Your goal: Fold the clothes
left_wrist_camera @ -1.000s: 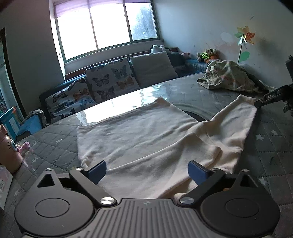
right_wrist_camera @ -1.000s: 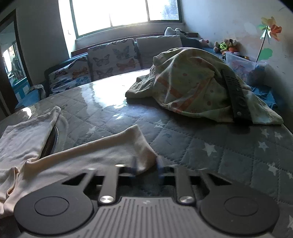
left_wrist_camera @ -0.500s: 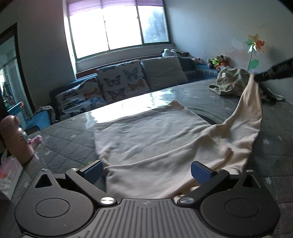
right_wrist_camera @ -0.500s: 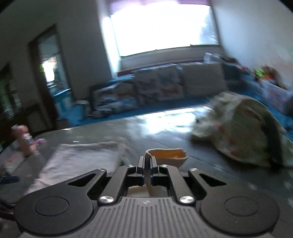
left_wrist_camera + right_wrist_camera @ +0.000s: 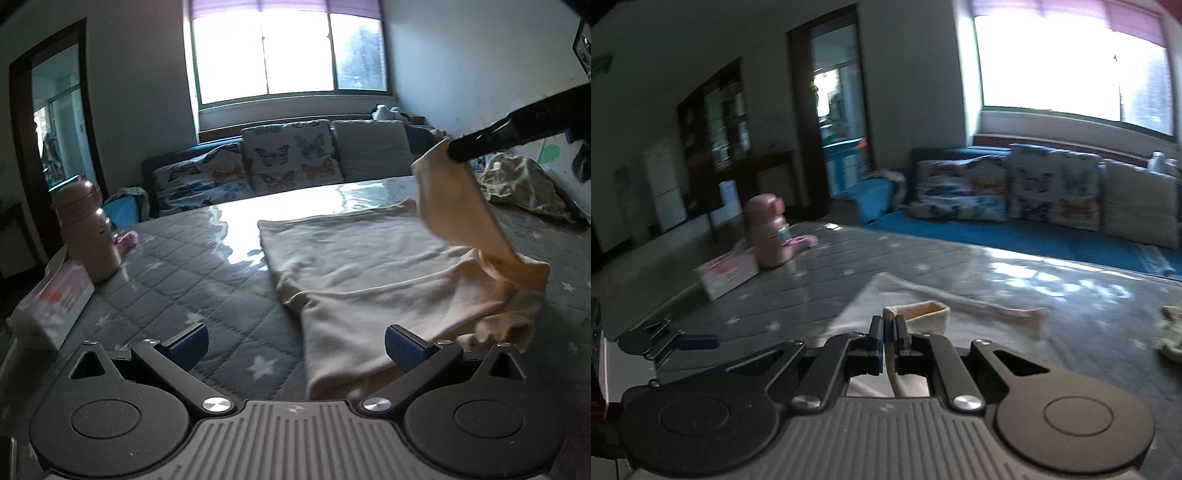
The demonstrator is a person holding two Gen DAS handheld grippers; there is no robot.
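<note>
- A rounded pink bottle (image 5: 86, 229) and a flat tissue pack (image 5: 55, 299) stand at the far left, well apart from the work.
- The left gripper (image 5: 295, 343) hovers with its 2 fingers spread, holding nothing, likely ready to steady the hem.
- The soft cream garment (image 5: 369, 266) lies flat on the quilted, star-printed table (image 5: 192, 280).
- The right gripper (image 5: 889, 338) pinches 1 sleeve (image 5: 458, 206) aloft, apparently to fold it inward.

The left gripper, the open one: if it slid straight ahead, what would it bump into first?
Probably the cream garment. The left gripper is open over the quilted table, and the cloth's near edge lies just ahead by its right finger. Depth is hard to judge.
</note>
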